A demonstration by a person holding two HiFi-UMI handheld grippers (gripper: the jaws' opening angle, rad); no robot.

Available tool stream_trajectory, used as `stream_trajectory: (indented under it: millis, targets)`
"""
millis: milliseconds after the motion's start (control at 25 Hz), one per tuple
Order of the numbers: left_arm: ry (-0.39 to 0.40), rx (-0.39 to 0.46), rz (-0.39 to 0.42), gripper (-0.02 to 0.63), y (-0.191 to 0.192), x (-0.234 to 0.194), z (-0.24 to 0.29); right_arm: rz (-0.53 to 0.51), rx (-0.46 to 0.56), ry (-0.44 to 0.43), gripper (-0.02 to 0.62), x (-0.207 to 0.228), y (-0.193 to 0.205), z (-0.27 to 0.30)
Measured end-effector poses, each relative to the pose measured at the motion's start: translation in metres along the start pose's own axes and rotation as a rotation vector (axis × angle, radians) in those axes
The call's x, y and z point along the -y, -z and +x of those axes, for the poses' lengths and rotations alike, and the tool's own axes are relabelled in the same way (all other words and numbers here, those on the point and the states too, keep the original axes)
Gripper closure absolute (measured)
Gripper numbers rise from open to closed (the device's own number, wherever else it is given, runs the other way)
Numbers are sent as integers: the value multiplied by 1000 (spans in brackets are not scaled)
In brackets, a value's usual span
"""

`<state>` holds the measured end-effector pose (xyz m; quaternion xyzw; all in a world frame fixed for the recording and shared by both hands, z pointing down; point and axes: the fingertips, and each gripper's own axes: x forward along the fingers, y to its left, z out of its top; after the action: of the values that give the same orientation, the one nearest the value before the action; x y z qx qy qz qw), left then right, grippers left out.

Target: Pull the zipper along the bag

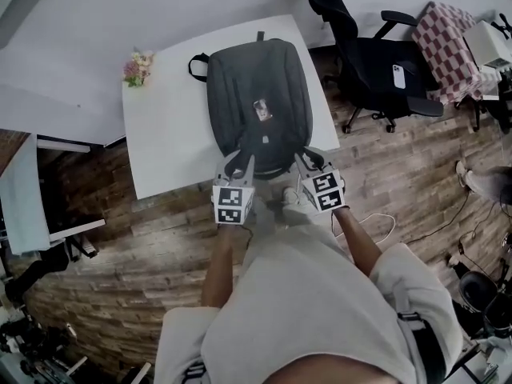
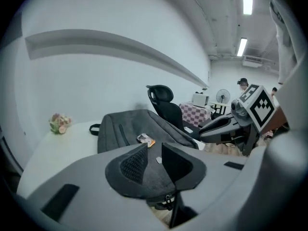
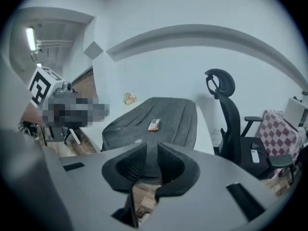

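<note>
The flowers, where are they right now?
In the head view, the flowers sit at the far left corner of the white table, left of the dark backpack.

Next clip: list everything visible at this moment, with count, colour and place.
table: 1, white, against the wall
backpack: 1, dark grey, lying flat on the table
small packet: 1, orange and white, on top of the backpack
flowers: 1 bunch, pale pink, table's far left corner
office chair: 1, black, right of the table
phone: 1, white, on the chair seat
checked cloth: 1, red and white, far right
cable: 1, white, on the wood floor
left gripper: 1, grey, at the backpack's near end, jaws apart, empty
right gripper: 1, grey, beside it, jaws apart, empty
</note>
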<state>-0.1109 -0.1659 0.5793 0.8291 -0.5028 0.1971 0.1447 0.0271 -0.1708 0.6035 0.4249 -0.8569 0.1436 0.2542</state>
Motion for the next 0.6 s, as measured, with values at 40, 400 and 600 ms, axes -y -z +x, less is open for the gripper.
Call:
stream_trajectory:
  millis: [40, 400, 600]
  targets:
    - [-21, 22, -13, 502, -6, -6, -3, 8, 26, 16, 513, 5, -10, -2]
    - [-138, 163, -41, 565, -56, -42, -28, -7, 222, 109, 577, 34, -93, -20]
    - [-174, 215, -32, 577, -83, -59, -34, -35, 280, 126, 581, 39, -125, -23]
